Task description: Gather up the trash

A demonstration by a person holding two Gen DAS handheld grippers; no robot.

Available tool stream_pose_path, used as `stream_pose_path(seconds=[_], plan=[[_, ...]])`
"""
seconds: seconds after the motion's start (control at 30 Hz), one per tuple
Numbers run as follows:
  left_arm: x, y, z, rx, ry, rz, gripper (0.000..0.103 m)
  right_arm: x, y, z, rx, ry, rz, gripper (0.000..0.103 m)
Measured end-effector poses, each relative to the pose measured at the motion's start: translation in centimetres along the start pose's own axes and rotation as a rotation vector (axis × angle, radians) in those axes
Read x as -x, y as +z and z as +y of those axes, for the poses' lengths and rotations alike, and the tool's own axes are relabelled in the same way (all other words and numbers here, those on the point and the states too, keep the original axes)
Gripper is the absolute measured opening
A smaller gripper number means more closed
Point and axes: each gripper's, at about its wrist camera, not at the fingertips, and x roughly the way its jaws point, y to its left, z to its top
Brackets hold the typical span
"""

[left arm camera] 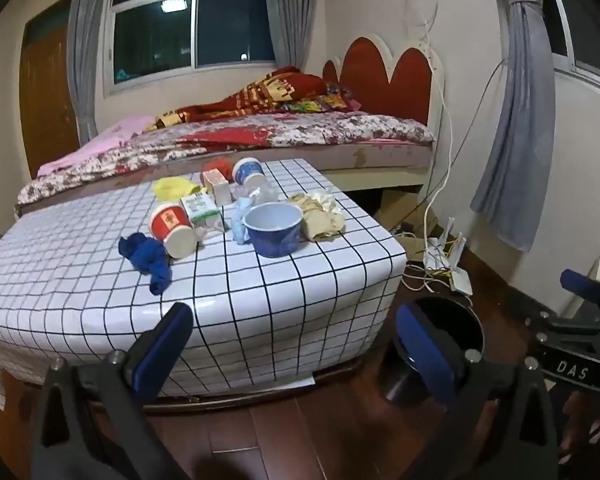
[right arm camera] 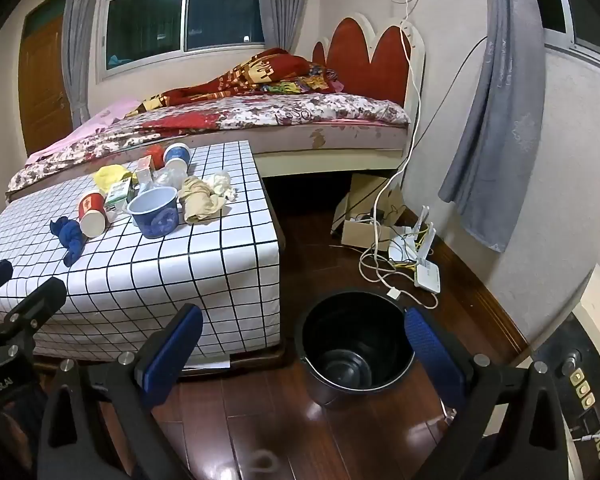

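Here, in a bedroom at night, I hold both grippers low above the wood floor, facing a low table (left arm camera: 260,304) draped in a white grid-pattern cloth. My left gripper (left arm camera: 294,344) has its blue-padded fingers spread wide apart with nothing between them; my right gripper (right arm camera: 304,352) is likewise spread, gripping nothing, and frames the black bin (right arm camera: 354,352) standing on the floor just beside the table's right-hand end. The trash sits clustered on the tabletop: a blue paper bowl (left arm camera: 275,229) upright near the front, a red paper cup (left arm camera: 172,229) tipped on its side, a crumpled blue cloth (left arm camera: 150,258) touching that cup, a green-and-white carton (left arm camera: 200,209), a wad of beige paper (left arm camera: 322,214), a yellow wrapper (left arm camera: 174,188) and a blue-banded cup (left arm camera: 247,171) lying farther back. A bed (left arm camera: 292,132) runs behind the table.
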Motion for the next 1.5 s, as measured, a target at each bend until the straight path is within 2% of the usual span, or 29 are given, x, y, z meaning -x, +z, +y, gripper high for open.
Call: stream_pose_path(seconds=[0.13,0.2,0.3,0.43,0.7,1.5], plan=[[0.1,-1.1,-1.3,0.005,0.003,0.011,0.102,0.0,0.0,0.0,-0.007,0.006,-0.001,0.102],[-0.5,-0.8,0.2,0.055,-0.033,0.032,0.102,0.0,0.1,0.0,-0.006,0.006,0.000,0.102],[-1.3,-0.3,0.5,0.048,-0.054,0.083,0.102,0.0,0.1,0.0,-0.005,0.006,0.000,0.102],[-0.9,-0.5,0.7,0.068,-0.067,0.070,0.102,0.1,0.2,0.1,-0.004,0.001,-0.001,0.102],[-0.6,-0.8,0.5,0.056,-0.019,0.059,0.102,0.0,0.2,-0.1,-0.005,0.002,-0.005,0.102],[-0.3,-0.6,1.0,0.055,-0.008,0.049,0.102,0.0,0.5,-0.1,-0.004,-0.001,-0.006,0.102]])
